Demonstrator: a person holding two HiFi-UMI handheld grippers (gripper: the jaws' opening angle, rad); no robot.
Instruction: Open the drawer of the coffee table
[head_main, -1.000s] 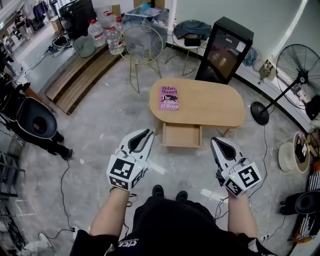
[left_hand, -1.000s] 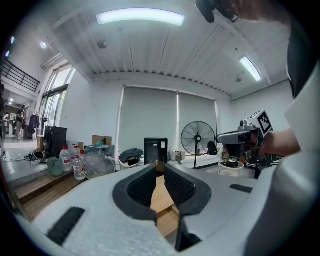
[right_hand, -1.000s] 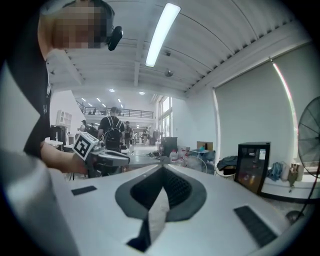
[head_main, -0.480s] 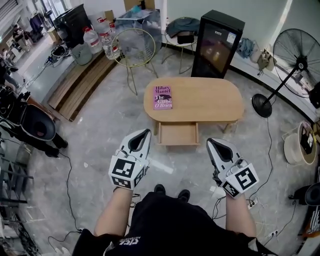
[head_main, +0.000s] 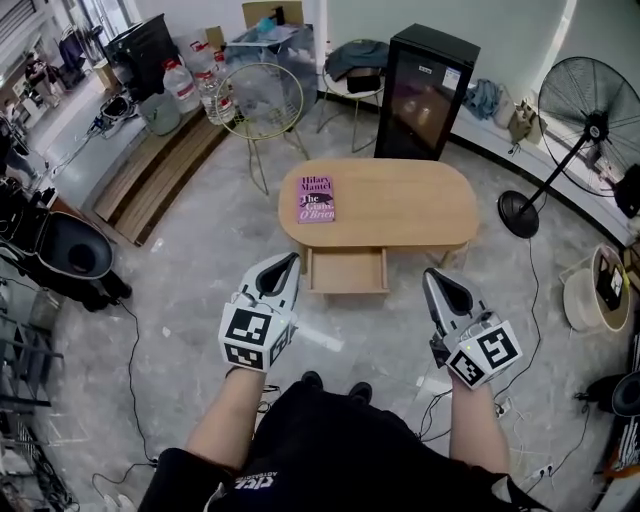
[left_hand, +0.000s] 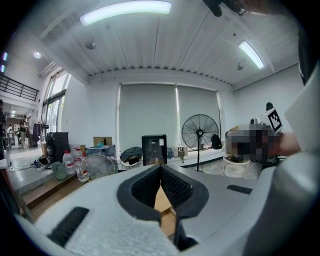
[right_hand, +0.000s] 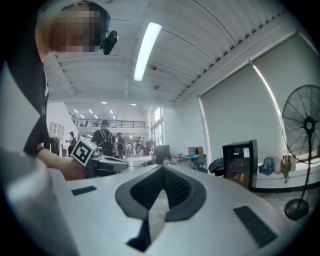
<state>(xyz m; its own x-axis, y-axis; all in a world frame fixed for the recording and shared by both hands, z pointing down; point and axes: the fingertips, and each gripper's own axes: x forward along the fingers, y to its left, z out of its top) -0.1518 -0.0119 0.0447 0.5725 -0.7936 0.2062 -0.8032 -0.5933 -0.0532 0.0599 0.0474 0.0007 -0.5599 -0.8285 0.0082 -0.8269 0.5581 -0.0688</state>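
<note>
Marble floor (head_main: 190, 250) is carrying an oval wooden bench (head_main: 425, 212), pink book (head_main: 316, 198) lying on top. Drawer (head_main: 346, 272) is sticking out open at 12 o'clock, apart from left hand-held gripper (head_main: 290, 259) and right hand-held gripper (head_main: 432, 274), both clenched, gripping nothing.

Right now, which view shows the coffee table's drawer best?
Head view: the drawer shows from above, pulled out. The left gripper view shows only a tan sliver, perhaps it; the right gripper view shows none.
</note>
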